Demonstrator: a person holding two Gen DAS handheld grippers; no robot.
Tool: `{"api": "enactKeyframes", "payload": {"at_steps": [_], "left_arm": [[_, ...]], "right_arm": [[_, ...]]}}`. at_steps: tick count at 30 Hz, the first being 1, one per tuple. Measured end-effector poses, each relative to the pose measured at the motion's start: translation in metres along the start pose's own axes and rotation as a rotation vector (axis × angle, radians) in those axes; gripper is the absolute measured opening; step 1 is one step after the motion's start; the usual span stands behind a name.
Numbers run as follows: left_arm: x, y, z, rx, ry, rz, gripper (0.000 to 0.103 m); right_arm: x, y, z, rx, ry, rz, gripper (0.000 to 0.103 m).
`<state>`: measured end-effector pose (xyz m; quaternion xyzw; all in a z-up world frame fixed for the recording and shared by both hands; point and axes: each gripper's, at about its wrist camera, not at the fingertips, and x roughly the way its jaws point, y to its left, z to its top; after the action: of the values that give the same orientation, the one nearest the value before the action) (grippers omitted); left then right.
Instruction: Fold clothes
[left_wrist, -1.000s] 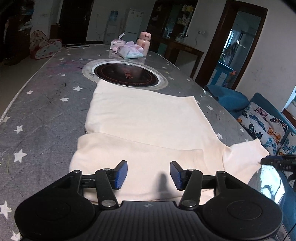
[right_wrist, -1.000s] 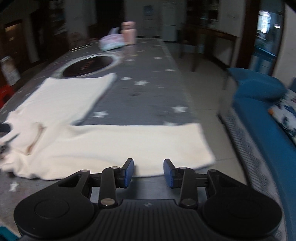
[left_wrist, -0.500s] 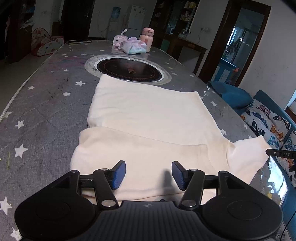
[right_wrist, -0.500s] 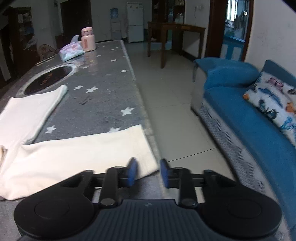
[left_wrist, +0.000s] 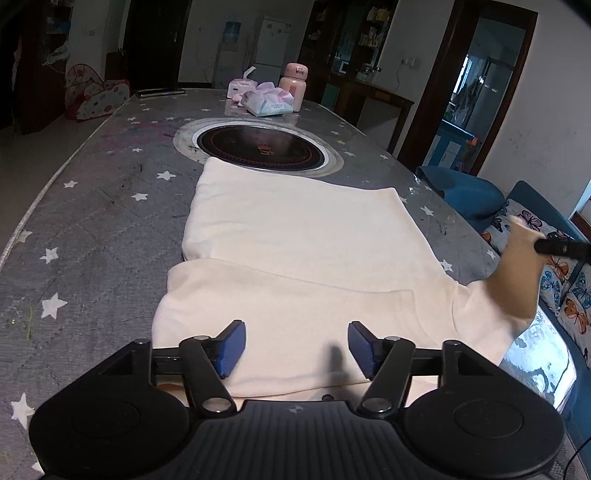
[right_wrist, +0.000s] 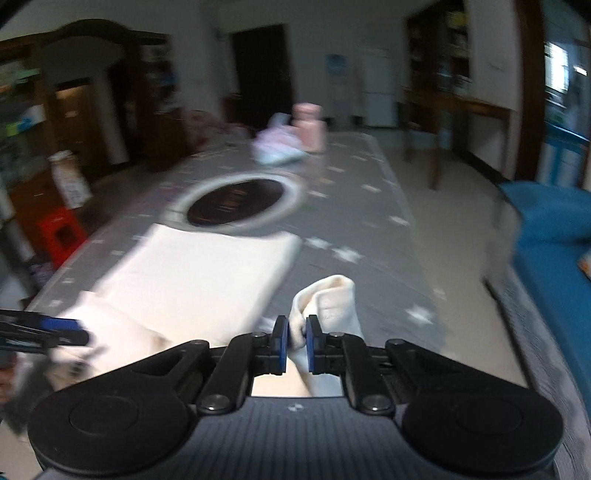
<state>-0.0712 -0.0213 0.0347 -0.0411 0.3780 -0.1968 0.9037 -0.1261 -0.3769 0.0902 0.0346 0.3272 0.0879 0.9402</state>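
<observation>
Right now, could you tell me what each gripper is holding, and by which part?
The right gripper pinches the cream shirt by its sleeve end; the left gripper is open and holds nothing.

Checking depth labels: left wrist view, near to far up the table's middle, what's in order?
left gripper → cream garment → round cooktop → tissue pack → pink bottle

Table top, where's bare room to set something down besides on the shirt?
Bare patches of the table: left of the cream shirt, and the strip right of it toward the sofa. Crowded: the far end, with pink bottle and tissue packs behind the round cooktop.
</observation>
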Motion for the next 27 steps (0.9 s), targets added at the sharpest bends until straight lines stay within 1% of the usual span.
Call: {"api": "enactKeyframes", "payload": {"at_steps": [2, 4, 8, 9, 10, 11, 12, 14, 21, 23, 27], "left_arm": [[-0.002, 0.001, 0.000, -0.002, -0.006, 0.005, 0.070], [-0.005, 0.003, -0.001, -0.005, -0.010, 0.008, 0.073], [-0.009, 0.006, -0.004, -0.011, -0.024, 0.018, 0.085], [-0.010, 0.007, -0.004, -0.013, -0.027, 0.019, 0.088], [-0.011, 0.008, -0.005, -0.012, -0.031, 0.019, 0.089], [-0.012, 0.009, -0.006, -0.010, -0.035, 0.019, 0.092], [-0.012, 0.009, -0.007, -0.006, -0.039, 0.020, 0.097], [-0.012, 0.006, -0.008, 0.009, -0.046, 0.026, 0.103], [-0.004, -0.012, -0.009, 0.103, -0.059, 0.038, 0.103], [-0.003, -0.014, -0.008, 0.109, -0.060, 0.037, 0.103], [0.000, -0.016, -0.006, 0.094, -0.048, 0.047, 0.103]], "right_arm": [[0.005, 0.019, 0.012, -0.036, -0.003, 0.066, 0.006], [0.013, 0.040, 0.021, -0.080, 0.001, 0.122, 0.006], [0.027, 0.083, 0.033, -0.180, 0.016, 0.203, 0.005], [0.030, 0.090, 0.034, -0.203, 0.020, 0.201, 0.006], [0.034, 0.096, 0.034, -0.222, 0.022, 0.192, 0.009], [0.037, 0.099, 0.034, -0.237, 0.028, 0.182, 0.014], [0.039, 0.100, 0.031, -0.244, 0.040, 0.170, 0.016], [0.044, 0.097, 0.023, -0.249, 0.074, 0.144, 0.022], [0.055, 0.076, -0.021, -0.273, 0.198, 0.026, 0.024], [0.058, 0.071, -0.029, -0.263, 0.218, 0.014, 0.025], [0.065, 0.066, -0.036, -0.240, 0.232, 0.026, 0.026]]}}
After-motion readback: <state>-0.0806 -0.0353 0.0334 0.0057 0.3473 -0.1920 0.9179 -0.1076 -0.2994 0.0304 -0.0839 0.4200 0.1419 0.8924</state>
